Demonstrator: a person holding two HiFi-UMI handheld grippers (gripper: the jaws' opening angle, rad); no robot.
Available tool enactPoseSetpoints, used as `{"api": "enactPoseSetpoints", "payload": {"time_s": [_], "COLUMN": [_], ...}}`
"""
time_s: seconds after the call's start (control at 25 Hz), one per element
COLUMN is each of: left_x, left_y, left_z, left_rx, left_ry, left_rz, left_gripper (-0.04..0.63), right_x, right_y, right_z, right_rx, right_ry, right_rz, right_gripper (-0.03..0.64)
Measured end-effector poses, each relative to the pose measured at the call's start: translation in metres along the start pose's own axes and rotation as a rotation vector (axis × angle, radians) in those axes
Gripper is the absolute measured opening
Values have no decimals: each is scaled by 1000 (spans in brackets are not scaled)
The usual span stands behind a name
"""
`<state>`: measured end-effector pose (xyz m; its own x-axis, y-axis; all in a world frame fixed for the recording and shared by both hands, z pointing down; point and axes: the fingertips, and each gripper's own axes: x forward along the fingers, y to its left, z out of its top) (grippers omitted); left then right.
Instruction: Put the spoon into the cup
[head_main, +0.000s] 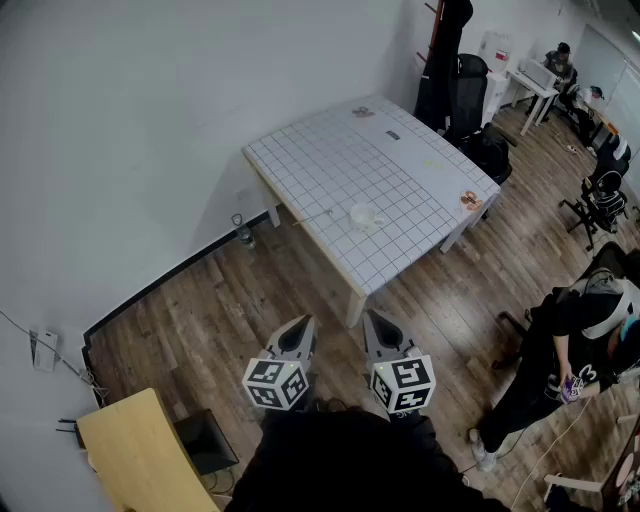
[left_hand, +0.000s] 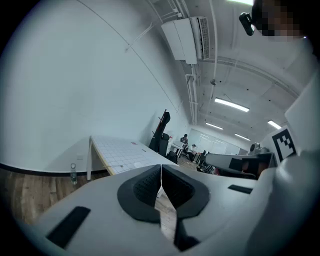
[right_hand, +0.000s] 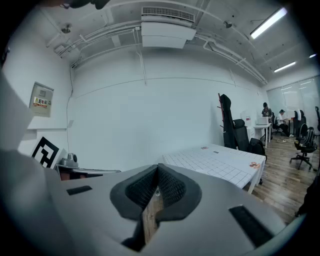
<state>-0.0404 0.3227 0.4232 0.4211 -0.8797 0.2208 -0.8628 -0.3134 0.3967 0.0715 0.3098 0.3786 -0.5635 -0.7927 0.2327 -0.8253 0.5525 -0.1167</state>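
A: Well, nothing has begun on the table (head_main: 330, 160). Both tools hang over bare wooden floor (head_main: 220, 310), well short of it.

B: Fingers?

A: Left gripper (head_main: 303, 323): pads pressed together, nothing between them. Right gripper (head_main: 372, 318): same story, tips meeting, nothing gripped. Both point a touch below level, toward twelve o'clock.

B: And the cup?

A: White cup (head_main: 365, 216), upright on the gridded top, near the table's close edge. It's roughly at twelve o'clock from the grippers.

B: Spoon?

A: There's a thin pale streak just off the cup's nine o'clock, lying flat on the top. I'd call that the spoon (head_main: 323, 214), but it's too small to swear to. It looks apart from the cup, and it's certainly not in it.

B: So what's the step in hand?

A: The approach, I'd say. No pick, no contact, and everything on the table looks untouched.

B: What does the next move need?

A: Close the gap to the table first. Then one pair of jaws has to spread before it comes down on the spoon. It's a flat, slim thing on a hard top, so the pads must go low and pinch across the shaft, or it'll likely skid away.

B: And the other gripper?

A: It could steady the cup at the drop, if the cup proves light enough to tip. From this far off, I can't judge that.
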Motion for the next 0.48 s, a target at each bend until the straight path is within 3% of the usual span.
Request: {"api": "enactPoseSetpoints", "payload": {"time_s": [0.48], "left_x": [12], "left_y": [6], "left_z": [-3], "left_rx": [-15], "left_ry": [21], "left_rz": [-18], "left_gripper": [35], "right_x": [7], "right_y": [-4], "right_z": [-2], "right_rx": [23], "right_ry": [-11], "right_rz": [-10], "right_gripper": [21]}}
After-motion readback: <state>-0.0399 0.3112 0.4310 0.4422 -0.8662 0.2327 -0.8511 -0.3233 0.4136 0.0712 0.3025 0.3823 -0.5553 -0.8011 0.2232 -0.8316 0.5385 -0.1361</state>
